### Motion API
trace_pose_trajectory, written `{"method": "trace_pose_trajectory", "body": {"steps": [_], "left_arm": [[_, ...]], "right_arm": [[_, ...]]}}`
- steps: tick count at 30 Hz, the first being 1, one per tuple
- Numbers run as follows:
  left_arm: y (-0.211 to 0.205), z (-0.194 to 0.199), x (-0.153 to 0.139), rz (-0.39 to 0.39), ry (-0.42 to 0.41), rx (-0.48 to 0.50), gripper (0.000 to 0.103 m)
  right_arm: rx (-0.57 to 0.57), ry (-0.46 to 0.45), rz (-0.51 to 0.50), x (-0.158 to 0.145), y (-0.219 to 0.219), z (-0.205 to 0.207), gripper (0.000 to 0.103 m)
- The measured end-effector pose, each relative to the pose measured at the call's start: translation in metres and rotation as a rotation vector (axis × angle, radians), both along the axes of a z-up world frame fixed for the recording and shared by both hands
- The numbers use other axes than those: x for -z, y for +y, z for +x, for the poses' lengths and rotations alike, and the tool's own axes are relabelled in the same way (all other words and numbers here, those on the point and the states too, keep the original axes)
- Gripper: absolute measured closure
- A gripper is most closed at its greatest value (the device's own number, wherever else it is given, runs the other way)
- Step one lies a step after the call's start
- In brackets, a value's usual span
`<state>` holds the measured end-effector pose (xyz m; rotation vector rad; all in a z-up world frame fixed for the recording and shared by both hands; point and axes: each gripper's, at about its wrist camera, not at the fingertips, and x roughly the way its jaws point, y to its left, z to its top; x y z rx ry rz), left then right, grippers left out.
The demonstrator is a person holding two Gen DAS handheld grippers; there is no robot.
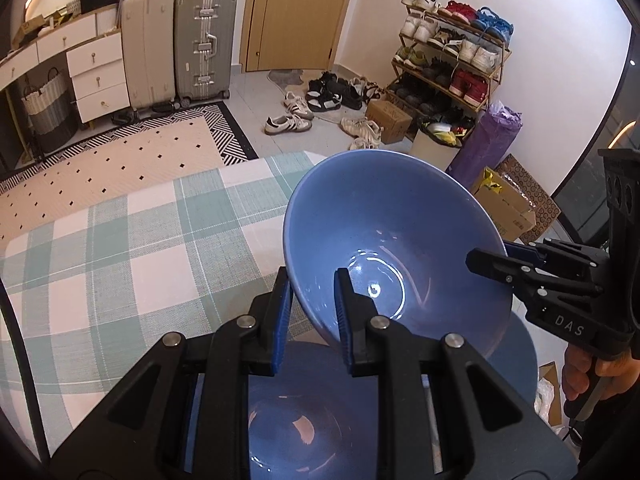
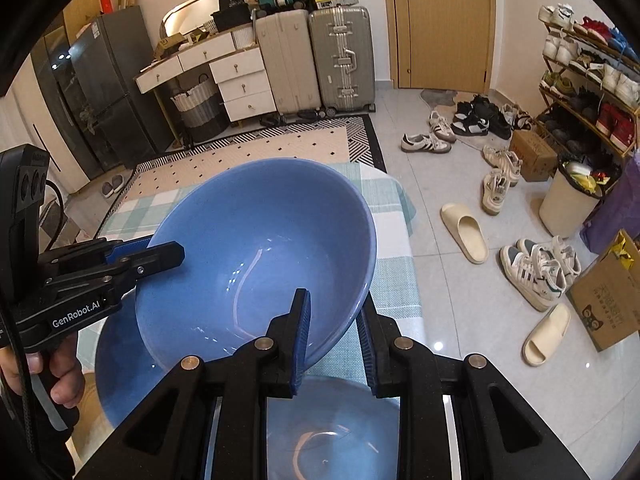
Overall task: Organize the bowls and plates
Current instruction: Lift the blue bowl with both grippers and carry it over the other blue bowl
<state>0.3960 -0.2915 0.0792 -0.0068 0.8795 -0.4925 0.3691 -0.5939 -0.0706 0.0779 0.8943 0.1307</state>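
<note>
Both grippers hold one blue bowl (image 1: 392, 240) tilted in the air above the table, each on an opposite side of its rim. My left gripper (image 1: 312, 312) is shut on the near-left rim, one pad inside and one outside. My right gripper (image 1: 490, 262) clamps the right rim. In the right wrist view the same bowl (image 2: 260, 248) fills the middle, with the right gripper (image 2: 334, 336) shut on its near rim and the left gripper (image 2: 160, 254) on its left rim. Directly beneath sits a second blue bowl (image 1: 520, 360), partly hidden by the grippers, lower blue bowl (image 2: 116, 364).
The table wears a green and white checked cloth (image 1: 120, 272). Past its far edge lie a patterned rug (image 1: 120, 160), suitcases (image 1: 204, 44), a shoe rack (image 1: 452, 52), loose shoes and slippers (image 2: 464, 232), cardboard boxes (image 2: 608, 292) and a bin (image 2: 568, 200).
</note>
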Motion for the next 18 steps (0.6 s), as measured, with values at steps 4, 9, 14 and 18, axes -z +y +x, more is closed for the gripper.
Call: {"method": "trace_pose_trajectory", "body": {"steps": [4,9,14,18], "left_arm": [[0.008,-0.017,-0.017,-0.005,-0.030,-0.011,0.085],[0.020,-0.040,-0.035,-0.018,-0.056,-0.032,0.085],[0.035,-0.063,-0.049,-0.040,-0.077,-0.057,0.085],[0.049,-0.083,-0.058,-0.054,-0.086,-0.076,0.085]], "right_arm": [[-0.008,-0.028,0.004,-0.013,0.008,-0.012,0.080],[-0.020,-0.054,0.002,-0.026,0.017,-0.026,0.080],[-0.037,-0.077,0.007,-0.037,0.026,-0.039,0.080],[-0.055,-0.089,0.012,-0.042,0.037,-0.049,0.080]]}}
